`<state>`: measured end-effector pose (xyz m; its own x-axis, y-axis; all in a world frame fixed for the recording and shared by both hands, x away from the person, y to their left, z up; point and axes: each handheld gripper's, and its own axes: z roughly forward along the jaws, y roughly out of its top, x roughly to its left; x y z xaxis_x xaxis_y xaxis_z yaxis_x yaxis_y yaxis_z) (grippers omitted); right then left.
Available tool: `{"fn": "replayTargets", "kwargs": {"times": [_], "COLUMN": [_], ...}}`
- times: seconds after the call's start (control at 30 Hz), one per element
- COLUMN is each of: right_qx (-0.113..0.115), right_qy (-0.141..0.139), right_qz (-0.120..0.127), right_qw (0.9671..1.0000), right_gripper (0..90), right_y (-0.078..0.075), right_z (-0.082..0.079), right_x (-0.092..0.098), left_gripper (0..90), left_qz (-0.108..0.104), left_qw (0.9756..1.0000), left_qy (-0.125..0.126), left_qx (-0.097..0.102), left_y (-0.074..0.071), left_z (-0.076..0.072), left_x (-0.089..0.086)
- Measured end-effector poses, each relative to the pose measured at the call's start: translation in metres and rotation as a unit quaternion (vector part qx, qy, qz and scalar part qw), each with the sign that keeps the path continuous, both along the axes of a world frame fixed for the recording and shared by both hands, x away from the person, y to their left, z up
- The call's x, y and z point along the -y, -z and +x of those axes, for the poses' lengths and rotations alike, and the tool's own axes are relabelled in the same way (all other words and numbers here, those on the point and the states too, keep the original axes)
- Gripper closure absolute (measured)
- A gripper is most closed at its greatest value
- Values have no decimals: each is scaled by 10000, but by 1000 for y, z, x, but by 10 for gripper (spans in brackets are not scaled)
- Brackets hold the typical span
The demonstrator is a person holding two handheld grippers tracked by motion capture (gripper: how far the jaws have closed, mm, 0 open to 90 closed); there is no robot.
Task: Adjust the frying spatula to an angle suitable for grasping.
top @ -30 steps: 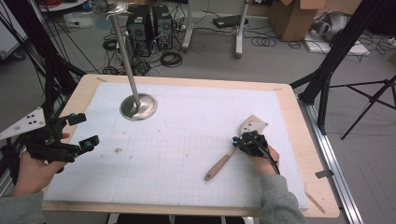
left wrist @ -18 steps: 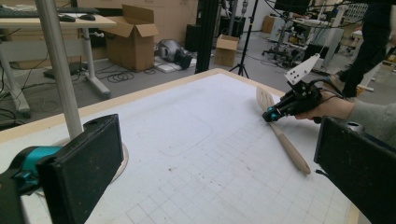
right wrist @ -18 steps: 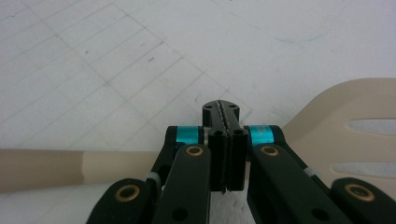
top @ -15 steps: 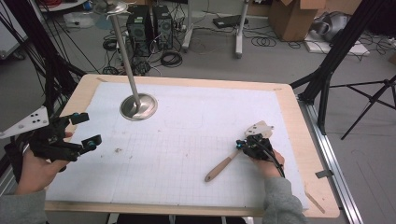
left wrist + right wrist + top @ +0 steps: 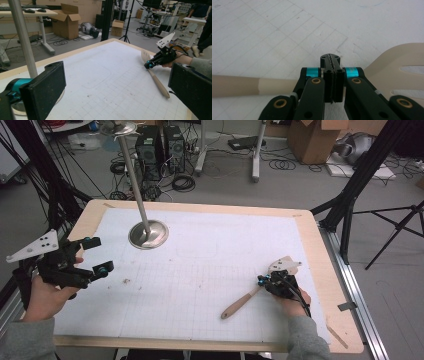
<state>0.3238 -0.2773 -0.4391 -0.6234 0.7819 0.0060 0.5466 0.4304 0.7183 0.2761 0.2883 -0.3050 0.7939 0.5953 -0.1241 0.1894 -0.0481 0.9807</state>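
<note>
Wooden spatula lies on the table's near right side. Right gripper, jaws pressed together, sits over its neck. Left gripper hangs spread wide at the left.

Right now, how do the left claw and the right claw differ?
The left claw stands wide open with nothing between its jaws, while the right claw is shut, its jaws pressed together above the spatula. The left claw hovers by the table's left edge, the right claw low near the right edge. Both are black with blue fittings.
</note>
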Motion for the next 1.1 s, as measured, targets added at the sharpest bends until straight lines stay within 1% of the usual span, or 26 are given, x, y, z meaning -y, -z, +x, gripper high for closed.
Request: {"fn": "replayTargets", "kwargs": {"times": [0.03, 0.07, 0.3, 0.37, 0.4, 0.43, 0.47, 0.53, 0.57, 0.6, 0.63, 0.67, 0.73, 0.77, 0.8, 0.83, 0.9, 0.93, 1.03, 1.07, 1.1], "right_qx": [0, -8, -33, -42, -68, -68, -15, -1, 30, 124, 320, 320, 392, 400, 400, 381, 374, 374, 266, 266, 218], "right_qy": [-5, 26, 88, 93, 141, 141, 172, 176, 74, 38, 17, 17, 13, -142, -142, -285, -398, -398, -548, -548, -606], "right_qz": [-21, 23, 53, 84, 115, 115, 171, 175, 233, 263, 360, 360, 464, 465, 465, 442, 432, 432, 490, 490, 505], "right_qw": [10000, 10000, 9999, 9999, 9998, 9998, 9997, 9997, 9997, 9996, 9988, 9988, 9982, 9980, 9980, 9979, 9976, 9976, 9969, 9969, 9966], "right_gripper": [900, 900, 900, 900, 900, 900, 900, 900, 900, 900, 900, 900, 900, 900, 900, 900, 900, 900, 900, 900, 900], "right_y": [0, 0, 0, 1, 1, 1, 1, 1, 0, -3, -9, -9, -13, -16, -16, -16, -17, -17, -17, -17, -16], "right_z": [-1, -4, -12, -14, -15, -15, -16, -17, -19, -22, -26, -26, -31, -39, -39, -46, -51, -51, -62, -62, -64], "right_x": [2, 3, 9, 12, 12, 12, 13, 13, 14, 13, 13, 13, 12, 6, 6, -1, -7, -7, -14, -14, -16], "left_gripper": [18, 18, 18, 18, 18, 18, 18, 18, 18, 18, 18, 18, 18, 18, 18, 18, 18, 18, 18, 18, 18], "left_qz": [8, 8, -14, -19, -13, -26, -35, -42, -51, -37, -33, -42, -30, -43, -38, -40, -50, -54, -48, -54, -41], "left_qw": [10000, 10000, 9999, 9999, 9999, 9999, 9999, 9999, 9999, 9998, 9998, 9998, 9997, 9997, 9997, 9996, 9996, 9995, 9994, 9994, 9994], "left_qy": [24, 34, 104, 131, 138, 144, 153, 157, 153, 175, 191, 197, 226, 240, 256, 271, 288, 305, 338, 340, 351], "left_qx": [-1, 5, 8, 14, 21, 25, 30, 23, 32, 37, 35, 39, 37, 36, 29, 27, 27, 25, 29, 29, 33], "left_y": [0, 0, -1, -1, -2, -2, -2, -2, -2, -3, -3, -3, -3, -3, -3, -3, -3, -3, -3, -3, -3], "left_z": [1, 1, 6, 7, 8, 8, 9, 10, 10, 11, 12, 12, 15, 16, 16, 18, 20, 21, 22, 23, 24], "left_x": [1, 1, 6, 7, 7, 8, 8, 9, 10, 10, 11, 12, 14, 16, 16, 17, 19, 20, 22, 23, 23]}}
